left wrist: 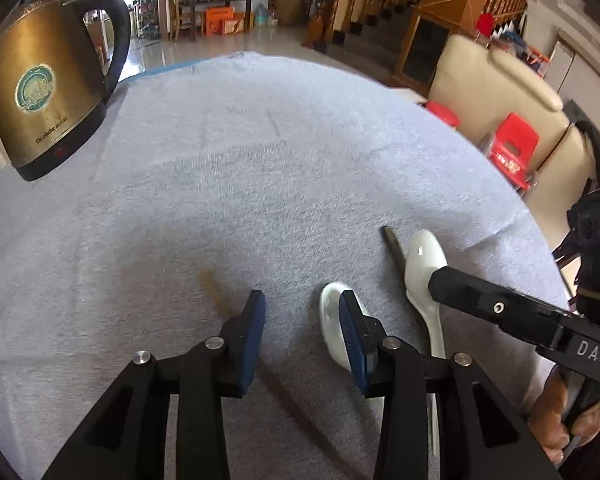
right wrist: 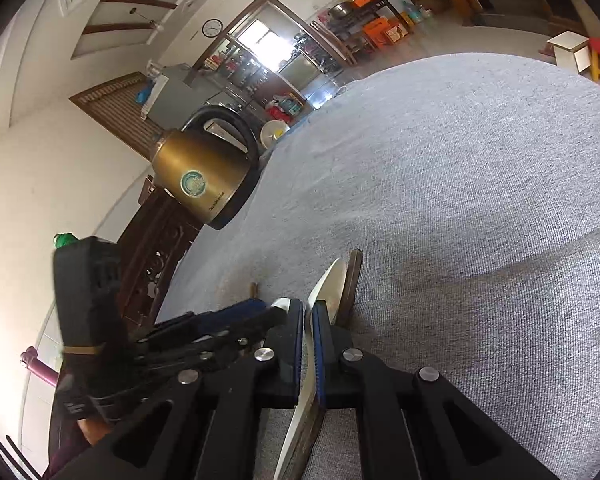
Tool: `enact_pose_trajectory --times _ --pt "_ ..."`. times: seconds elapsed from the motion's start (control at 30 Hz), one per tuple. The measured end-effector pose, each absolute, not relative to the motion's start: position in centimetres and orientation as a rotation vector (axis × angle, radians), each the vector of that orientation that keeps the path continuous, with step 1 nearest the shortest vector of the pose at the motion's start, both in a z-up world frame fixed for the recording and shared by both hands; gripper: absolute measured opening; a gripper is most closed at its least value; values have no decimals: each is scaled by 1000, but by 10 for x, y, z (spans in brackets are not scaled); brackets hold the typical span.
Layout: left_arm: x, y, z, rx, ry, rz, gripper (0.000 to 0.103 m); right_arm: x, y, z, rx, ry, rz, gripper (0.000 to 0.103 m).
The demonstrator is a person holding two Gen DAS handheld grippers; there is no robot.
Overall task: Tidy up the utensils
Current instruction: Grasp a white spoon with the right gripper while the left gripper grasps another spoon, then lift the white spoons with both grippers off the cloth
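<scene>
In the left wrist view my left gripper point(left wrist: 302, 304) hangs open, angled down over the grey cloth point(left wrist: 260, 152). A white spoon point(left wrist: 330, 320) lies by its right finger, partly hidden behind the pad. A blurred brown stick point(left wrist: 216, 288) lies by the left finger. To the right, my right gripper point(left wrist: 434, 280) reaches in over a second white spoon point(left wrist: 422, 256), with a dark stick point(left wrist: 392, 242) beside it. In the right wrist view my right gripper point(right wrist: 308, 320) is shut on that spoon point(right wrist: 332, 284). The dark stick point(right wrist: 354, 276) lies against the spoon. The left gripper point(right wrist: 264, 312) sits just left.
A brass-coloured kettle point(left wrist: 48, 96) with a black handle stands at the cloth's far left corner; the right wrist view shows the kettle point(right wrist: 204, 176) too. Red stools point(left wrist: 516, 144) and a cream seat stand past the table's right edge. A hand point(left wrist: 552, 412) holds the right gripper.
</scene>
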State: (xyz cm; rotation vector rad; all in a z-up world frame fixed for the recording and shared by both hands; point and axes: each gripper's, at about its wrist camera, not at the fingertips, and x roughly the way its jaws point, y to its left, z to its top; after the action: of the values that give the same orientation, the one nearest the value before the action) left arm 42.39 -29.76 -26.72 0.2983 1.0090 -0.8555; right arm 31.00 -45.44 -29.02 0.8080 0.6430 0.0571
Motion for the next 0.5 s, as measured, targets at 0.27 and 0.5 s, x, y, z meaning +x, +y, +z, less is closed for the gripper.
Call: enact_pose_trajectory --times 0.27,0.5 --pt "409 -294 -258 319 945 -903 2 304 -458 -288 818 612 51 6" --pt "404 -270 -228 266 879 -867 1 294 -463 -285 827 575 40 6"
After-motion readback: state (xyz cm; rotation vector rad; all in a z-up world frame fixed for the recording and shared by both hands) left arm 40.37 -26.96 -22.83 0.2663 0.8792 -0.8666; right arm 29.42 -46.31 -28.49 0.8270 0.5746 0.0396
